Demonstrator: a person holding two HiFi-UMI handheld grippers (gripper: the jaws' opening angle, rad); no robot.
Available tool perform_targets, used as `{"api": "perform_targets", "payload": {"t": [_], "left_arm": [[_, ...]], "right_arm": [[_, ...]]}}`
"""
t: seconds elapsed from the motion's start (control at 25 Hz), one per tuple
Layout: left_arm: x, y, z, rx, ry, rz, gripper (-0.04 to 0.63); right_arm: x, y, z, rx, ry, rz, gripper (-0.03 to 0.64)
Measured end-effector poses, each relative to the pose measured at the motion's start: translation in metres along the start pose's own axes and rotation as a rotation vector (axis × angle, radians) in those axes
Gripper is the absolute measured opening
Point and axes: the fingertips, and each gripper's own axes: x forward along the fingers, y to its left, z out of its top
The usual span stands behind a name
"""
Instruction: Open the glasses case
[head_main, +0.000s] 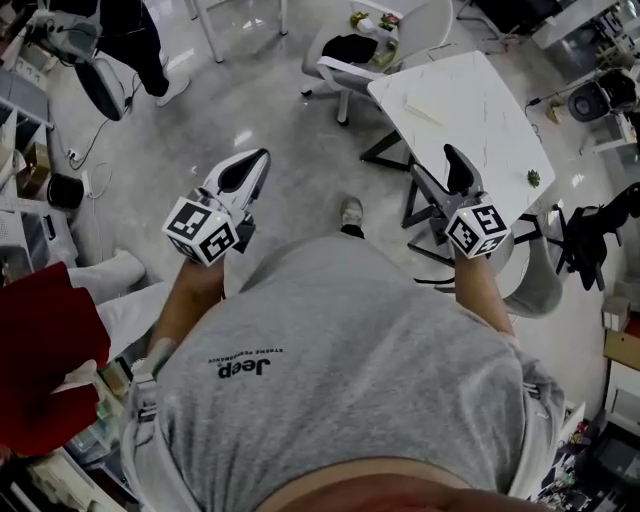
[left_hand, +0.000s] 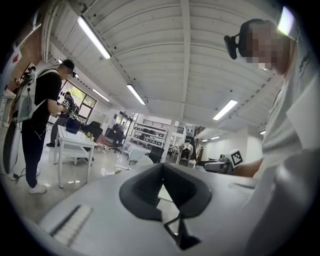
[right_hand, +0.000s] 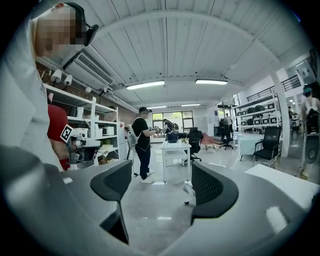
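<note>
Glasses case not showing, so judging neither heft nor hold; carrying left gripper pinched together, right gripper spread, both empty.

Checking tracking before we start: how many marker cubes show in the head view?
2. One black-and-white marker cube sits on the left gripper, at left; the other sits on the right gripper, at right. None looks hidden.

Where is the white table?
In the head view, the white table stands on the person's right, just past the open right gripper. A white chair sits at its far end.
</note>
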Motion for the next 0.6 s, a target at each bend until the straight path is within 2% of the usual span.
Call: {"api": "perform_targets", "payload": {"t": [0.32, 0.6], "left_arm": [[0.127, 0.057, 0.009, 0.03, 0.011, 0.094, 0.037], [0.265, 0.091, 0.032, 0.006, 0.013, 0.137, 0.037]], "right_arm": [[0.105, -0.124, -0.021, 0.03, 0.031, 0.114, 0.353], [0.194, -0.226, -0.004, 0.003, 0.04, 0.239, 0.353]]}}
